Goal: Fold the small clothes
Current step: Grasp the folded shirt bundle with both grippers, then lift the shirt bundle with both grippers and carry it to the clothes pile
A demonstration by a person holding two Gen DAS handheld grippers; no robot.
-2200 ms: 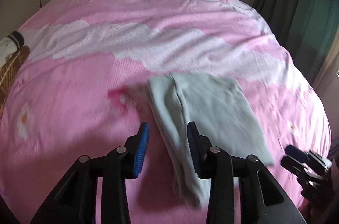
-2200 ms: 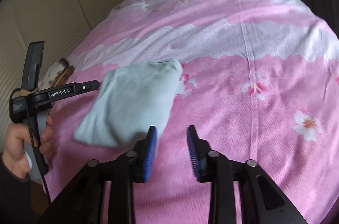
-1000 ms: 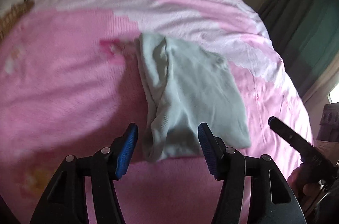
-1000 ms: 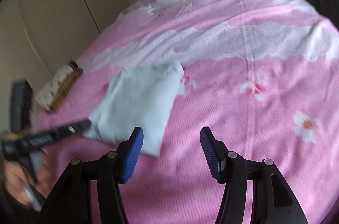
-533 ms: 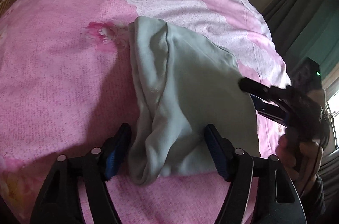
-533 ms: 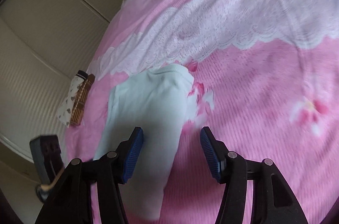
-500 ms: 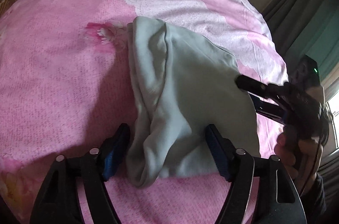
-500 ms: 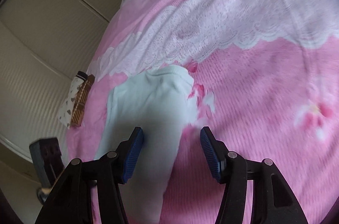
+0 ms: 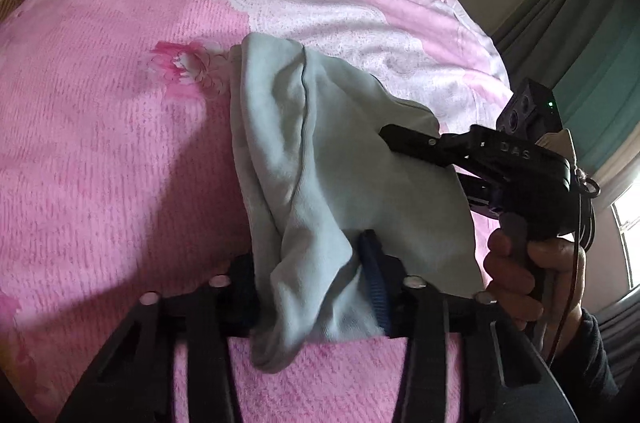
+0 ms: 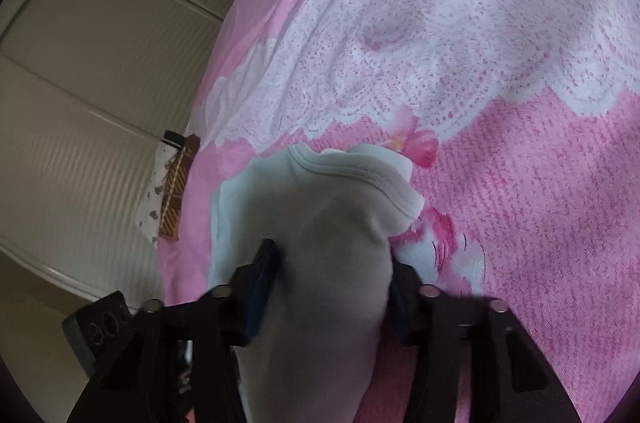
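A pale mint folded garment (image 9: 340,159) lies on the pink bed cover (image 9: 100,163). My left gripper (image 9: 312,283) straddles its near bunched edge, and the cloth fills the gap between the blue pads. My right gripper (image 10: 328,283) reaches over the garment (image 10: 320,243) from the other side with cloth between its pads; it also shows in the left wrist view (image 9: 440,151), with a finger lying over the cloth. The jaws of both still stand fairly wide, so I cannot tell whether they pinch the cloth.
A patterned pouch (image 10: 170,195) lies at the bed's left edge by the beige panelled wall (image 10: 100,83). Dark green curtains (image 9: 592,35) hang at the right. The bed cover has white lace bands (image 10: 400,43) and flower prints (image 9: 180,63).
Both grippers have moved forward onto the garment. Its near edge now sits between the left pads, and the right gripper has slid onto the cloth from the other side.
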